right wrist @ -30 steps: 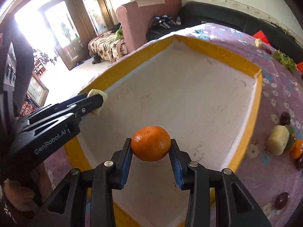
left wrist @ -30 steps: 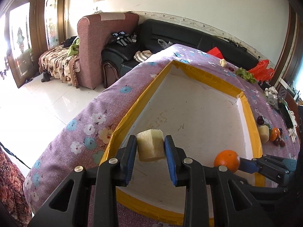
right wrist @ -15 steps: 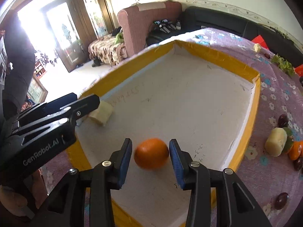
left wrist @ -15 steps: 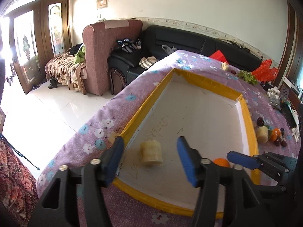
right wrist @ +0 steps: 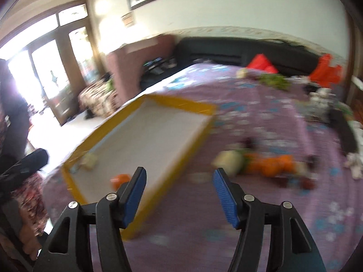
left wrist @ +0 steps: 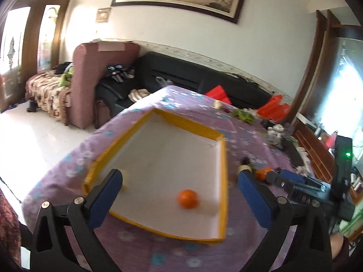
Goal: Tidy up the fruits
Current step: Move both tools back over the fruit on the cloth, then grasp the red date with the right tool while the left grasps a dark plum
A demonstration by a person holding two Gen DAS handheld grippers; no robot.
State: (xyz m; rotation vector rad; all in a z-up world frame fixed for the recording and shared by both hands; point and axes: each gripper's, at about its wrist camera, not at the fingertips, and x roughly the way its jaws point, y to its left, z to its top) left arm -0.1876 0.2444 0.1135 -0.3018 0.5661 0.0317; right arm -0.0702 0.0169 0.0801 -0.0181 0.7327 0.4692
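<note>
Orange (left wrist: 187,198) down on the white floor of the yellow-edged tray (left wrist: 223,174), near its right wall. Pale fruit chunk (right wrist: 89,161) in the near left corner. Left gripper (left wrist: 181,195) wide open, holding nothing. Right gripper (right wrist: 179,192) wide open too, empty, above the purple flowered tablecloth (right wrist: 261,204). More fruits (right wrist: 267,164) heaped beside the tray, blurry.

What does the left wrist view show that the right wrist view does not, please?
Only the left wrist view shows the open left gripper and the right gripper's tips reaching from the right. Only the right wrist view shows the open right gripper from behind and more of the blurred fruit pile on the cloth. Both show the yellow-rimmed tray holding the orange and the pale chunk.
</note>
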